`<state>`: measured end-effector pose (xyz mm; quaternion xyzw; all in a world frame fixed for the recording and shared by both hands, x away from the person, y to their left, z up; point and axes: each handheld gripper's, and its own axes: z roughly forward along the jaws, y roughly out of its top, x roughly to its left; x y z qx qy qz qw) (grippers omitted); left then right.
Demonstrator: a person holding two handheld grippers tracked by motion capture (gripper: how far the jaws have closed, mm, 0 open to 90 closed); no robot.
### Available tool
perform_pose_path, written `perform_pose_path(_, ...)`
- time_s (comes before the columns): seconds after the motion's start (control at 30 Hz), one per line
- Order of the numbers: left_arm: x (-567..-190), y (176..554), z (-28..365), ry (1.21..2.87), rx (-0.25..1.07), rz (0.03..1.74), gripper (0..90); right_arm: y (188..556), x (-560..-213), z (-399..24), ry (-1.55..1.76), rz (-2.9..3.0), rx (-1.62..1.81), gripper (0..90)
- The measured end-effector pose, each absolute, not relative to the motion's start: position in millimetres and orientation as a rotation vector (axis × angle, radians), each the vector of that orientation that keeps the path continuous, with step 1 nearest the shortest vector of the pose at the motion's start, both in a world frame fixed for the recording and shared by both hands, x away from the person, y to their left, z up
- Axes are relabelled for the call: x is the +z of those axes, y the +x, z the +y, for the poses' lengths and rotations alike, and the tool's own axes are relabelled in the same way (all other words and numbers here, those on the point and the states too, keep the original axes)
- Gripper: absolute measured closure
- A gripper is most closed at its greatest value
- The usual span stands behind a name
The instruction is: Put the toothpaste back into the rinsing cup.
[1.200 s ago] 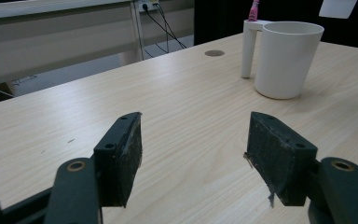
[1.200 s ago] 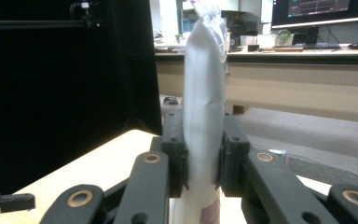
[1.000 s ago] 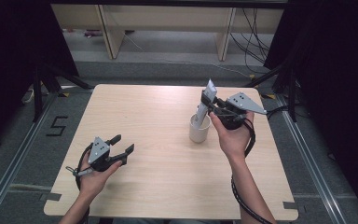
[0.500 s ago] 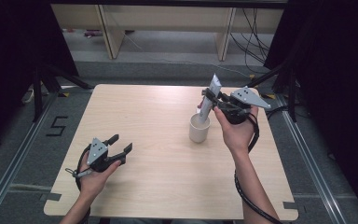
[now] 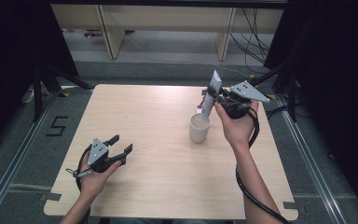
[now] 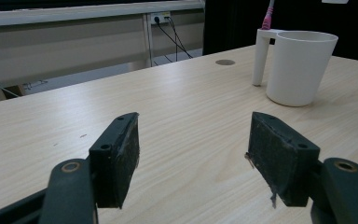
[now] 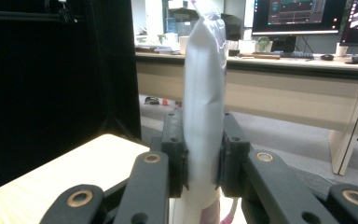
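I'm clamping right tongs (image 5: 213,100) on white tube (image 5: 212,93) over cup (image 5: 199,128); lowering upright, centring; left tongs (image 5: 121,147) released.

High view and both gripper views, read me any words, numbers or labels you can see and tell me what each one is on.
"5": dark tape figure on the grey floor left of the table.
Tube in the right gripper: no print readable.
Monitors behind: text too small and blurred.

pale matt wood-grain table (image 5: 158,116) — smooth white plastic cup (image 5: 199,128) — glossy white tube (image 7: 205,107)
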<state>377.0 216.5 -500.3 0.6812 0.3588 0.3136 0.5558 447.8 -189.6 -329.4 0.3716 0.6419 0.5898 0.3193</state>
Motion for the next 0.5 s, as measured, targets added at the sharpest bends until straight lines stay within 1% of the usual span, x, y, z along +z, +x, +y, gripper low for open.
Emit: perform_pose_path(0.5,-500.3,376.9,216.3,1.611,0.739,0.849,33.3,452.3,-333.1,-184.1,0.992,1.696,1.533,76.6)
